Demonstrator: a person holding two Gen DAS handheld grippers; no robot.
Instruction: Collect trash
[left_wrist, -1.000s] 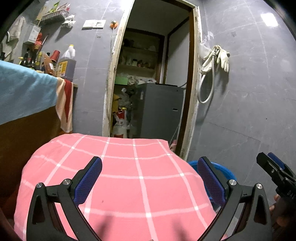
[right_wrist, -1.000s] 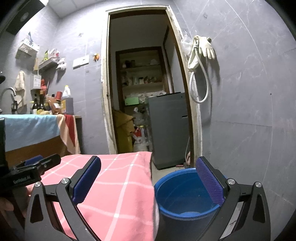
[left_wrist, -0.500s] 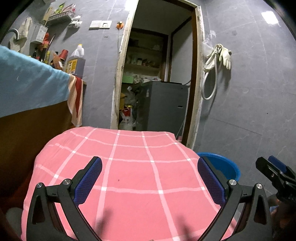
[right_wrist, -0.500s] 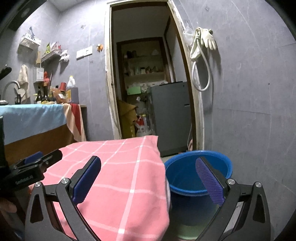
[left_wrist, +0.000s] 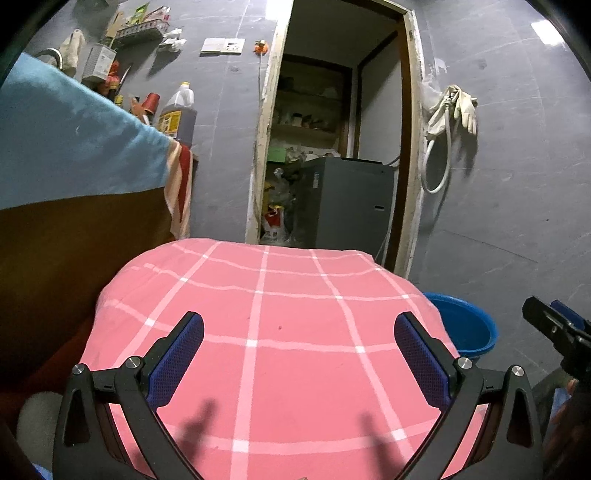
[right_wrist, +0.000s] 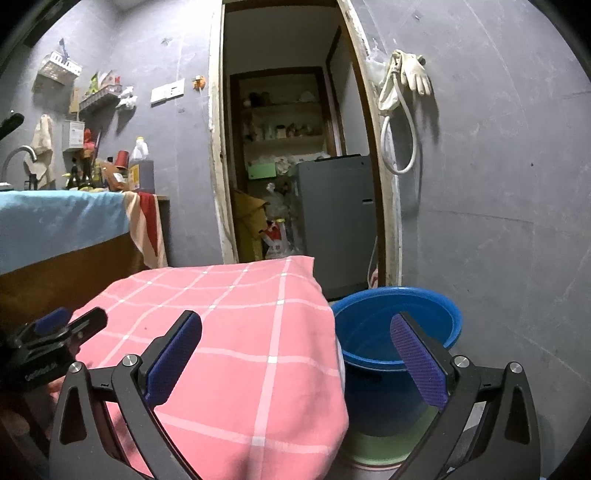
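Both grippers held level with the jaws spread wide and nothing clasped.

The left gripper (left_wrist: 299, 347) is seen from its own camera with its blue-padded fingers (left_wrist: 177, 354) set far apart at 7 and 5 o'clock; its tip also shows at 9 o'clock in the right wrist view. The right gripper (right_wrist: 295, 347) is likewise held agape, pads (right_wrist: 415, 356) well apart. At 4 o'clock in the left wrist view its tip is glimpsed, with what may be a hand (left_wrist: 565, 417) beneath it, poorly lit.
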